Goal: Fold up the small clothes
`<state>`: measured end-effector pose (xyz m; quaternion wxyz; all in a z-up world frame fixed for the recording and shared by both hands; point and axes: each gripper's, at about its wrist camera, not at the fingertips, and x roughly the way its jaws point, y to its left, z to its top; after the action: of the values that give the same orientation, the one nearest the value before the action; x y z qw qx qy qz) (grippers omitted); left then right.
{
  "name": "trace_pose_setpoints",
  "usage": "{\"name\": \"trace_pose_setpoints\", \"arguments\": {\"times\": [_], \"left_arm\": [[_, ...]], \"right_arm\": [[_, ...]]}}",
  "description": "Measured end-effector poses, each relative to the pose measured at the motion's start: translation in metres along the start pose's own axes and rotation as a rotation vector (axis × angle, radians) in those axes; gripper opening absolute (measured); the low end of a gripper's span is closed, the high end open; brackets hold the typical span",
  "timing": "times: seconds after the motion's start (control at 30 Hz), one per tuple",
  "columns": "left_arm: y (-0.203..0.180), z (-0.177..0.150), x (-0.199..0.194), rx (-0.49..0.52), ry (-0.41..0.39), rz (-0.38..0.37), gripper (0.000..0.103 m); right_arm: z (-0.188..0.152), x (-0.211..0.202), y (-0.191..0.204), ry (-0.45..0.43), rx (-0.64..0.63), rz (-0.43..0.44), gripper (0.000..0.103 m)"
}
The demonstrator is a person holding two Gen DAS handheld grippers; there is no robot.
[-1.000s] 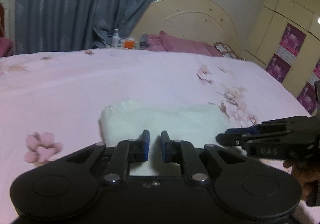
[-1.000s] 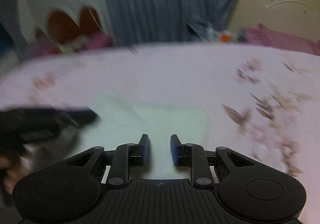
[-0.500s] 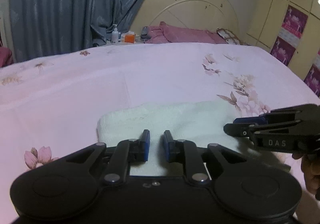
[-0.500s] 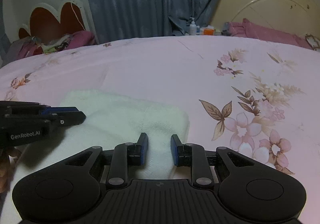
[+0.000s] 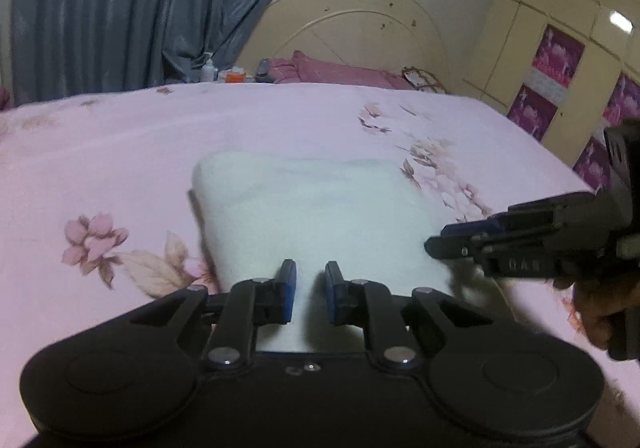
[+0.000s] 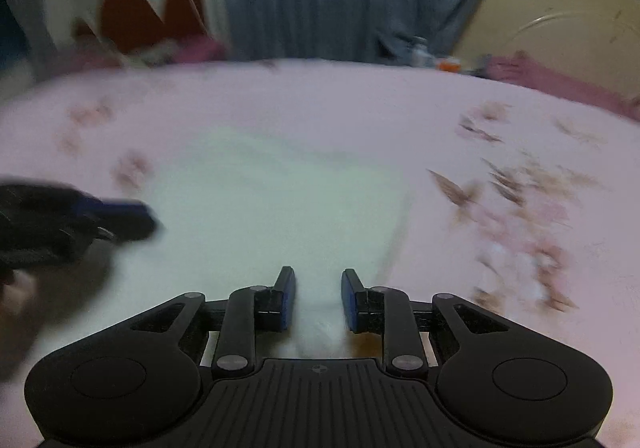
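A white folded cloth (image 5: 312, 216) lies on the pink flowered bed sheet (image 5: 120, 152). My left gripper (image 5: 308, 280) is at the cloth's near left corner. Its jaws are narrow and closing, and white cloth fills the gap between them. My right gripper (image 6: 318, 284) is at the near right corner of the cloth (image 6: 272, 200), narrow too, with a ridge of cloth pinched up between its pads. Each wrist view shows the other gripper from the side: the right gripper (image 5: 434, 246) at the cloth's right edge, the left gripper (image 6: 148, 218) at its left edge.
A cream headboard (image 5: 352, 32) and a pink pillow (image 5: 332, 70) stand at the far end of the bed. A grey-blue curtain (image 5: 140, 8) hangs behind. Cream wardrobe doors (image 5: 560, 48) line the right side. A person's hand (image 5: 600, 312) holds the right gripper.
Both views swung sideways half a second ago and have swung back. The right wrist view is blurred with motion again. Both grippers have stayed at the cloth's near edge, jaws about as narrow.
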<state>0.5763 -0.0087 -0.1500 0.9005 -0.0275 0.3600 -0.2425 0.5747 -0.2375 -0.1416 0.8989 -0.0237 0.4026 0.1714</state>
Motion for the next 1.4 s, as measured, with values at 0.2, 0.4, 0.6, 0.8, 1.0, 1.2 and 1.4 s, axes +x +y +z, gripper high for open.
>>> {"name": "trace_pose_setpoints", "arguments": {"times": [0.2, 0.4, 0.6, 0.8, 1.0, 1.2, 1.4], "left_arm": [[-0.009, 0.003, -0.009, -0.003, -0.005, -0.026, 0.014], [-0.011, -0.034, -0.059, -0.049, -0.045, -0.018, 0.014], [-0.005, -0.067, -0.069, -0.117, 0.014, 0.010, 0.014], [-0.011, -0.068, -0.057, -0.096, 0.048, 0.041, 0.014], [-0.012, -0.075, -0.063, -0.102, 0.054, 0.048, 0.014], [-0.017, -0.074, -0.060, -0.101, 0.060, 0.066, 0.014], [-0.030, -0.071, -0.061, -0.070, 0.090, 0.036, 0.015]], "right_arm": [[0.003, -0.013, -0.010, -0.005, 0.092, 0.003, 0.024], [-0.028, -0.066, -0.013, -0.022, 0.165, 0.127, 0.024], [-0.073, -0.077, 0.001, 0.062, 0.237, 0.221, 0.024], [-0.075, -0.062, 0.006, 0.083, 0.259, 0.239, 0.024], [-0.079, -0.070, -0.005, 0.081, 0.291, 0.244, 0.024], [-0.078, -0.059, -0.002, 0.086, 0.276, 0.289, 0.023], [-0.073, -0.077, 0.001, 0.108, 0.161, 0.212, 0.004]]}}
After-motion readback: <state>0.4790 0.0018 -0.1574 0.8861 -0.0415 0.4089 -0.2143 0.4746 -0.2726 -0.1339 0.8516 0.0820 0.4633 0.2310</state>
